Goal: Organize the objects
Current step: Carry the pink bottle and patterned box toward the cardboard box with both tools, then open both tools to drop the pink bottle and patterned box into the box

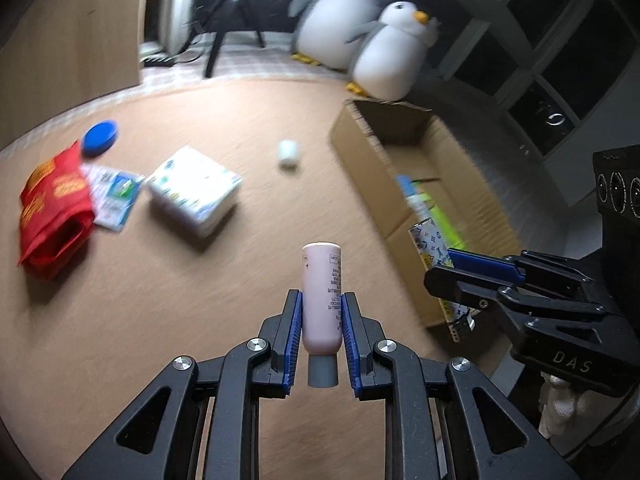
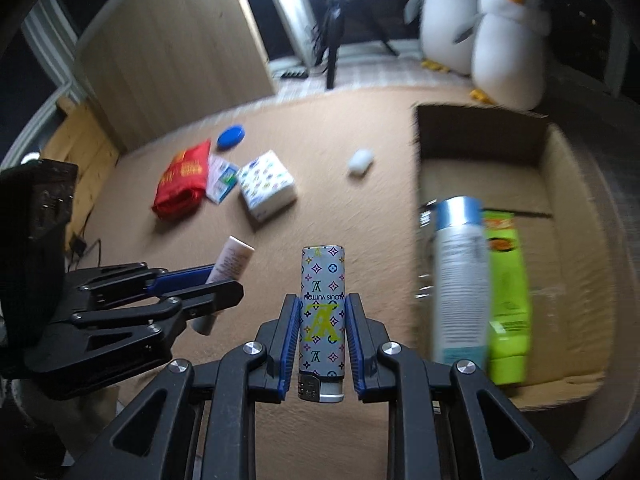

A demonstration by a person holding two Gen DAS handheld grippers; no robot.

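1. A pink tube (image 1: 321,296) is clamped in the left gripper (image 1: 321,320), a patterned lighter (image 2: 322,320) in the right gripper (image 2: 322,332), both above the table (image 1: 160,300).
2. Carrying appears underway; each item is next to be released into the cardboard box (image 2: 560,184) at right.

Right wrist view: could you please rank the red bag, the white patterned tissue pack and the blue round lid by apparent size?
1. Red bag; white patterned tissue pack looks similar, so unranked.
2. Blue round lid, smallest.
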